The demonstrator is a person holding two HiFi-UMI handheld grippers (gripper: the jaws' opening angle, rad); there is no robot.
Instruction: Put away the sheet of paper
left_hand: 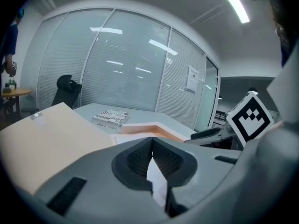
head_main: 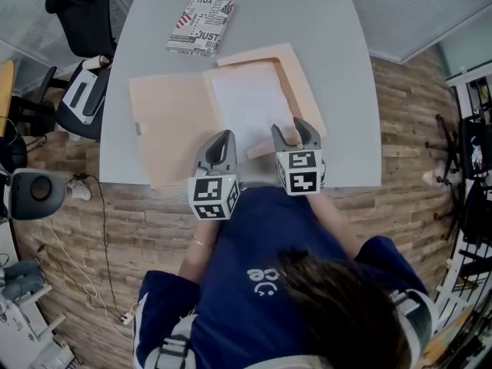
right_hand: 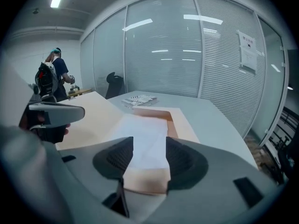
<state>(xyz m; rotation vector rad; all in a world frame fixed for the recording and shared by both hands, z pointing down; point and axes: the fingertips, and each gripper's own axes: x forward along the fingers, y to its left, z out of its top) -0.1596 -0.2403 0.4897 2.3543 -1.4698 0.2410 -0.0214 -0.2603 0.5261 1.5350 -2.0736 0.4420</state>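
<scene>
An open manila folder [head_main: 165, 118] lies on the grey table [head_main: 354, 91]. A white sheet of paper [head_main: 250, 98] rests on its right half. My left gripper [head_main: 224, 138] is at the sheet's near left corner, by the fold. In the left gripper view its jaws [left_hand: 152, 141] meet at the tips with a thin white edge [left_hand: 156, 181] pinched between them. The folder's left flap [left_hand: 51, 134] rises beside it. My right gripper [head_main: 296, 127] hovers over the folder's near right edge. Its jaws [right_hand: 149, 146] stand apart, with the paper [right_hand: 145, 134] and folder edge [right_hand: 145, 178] showing between them, untouched.
A printed book [head_main: 200, 25] lies at the table's far side. A black office chair [head_main: 81, 6] stands at the far left, with a second seat [head_main: 84, 91] by the table's left edge. Glass walls surround the room. A person [right_hand: 53, 78] stands in the background.
</scene>
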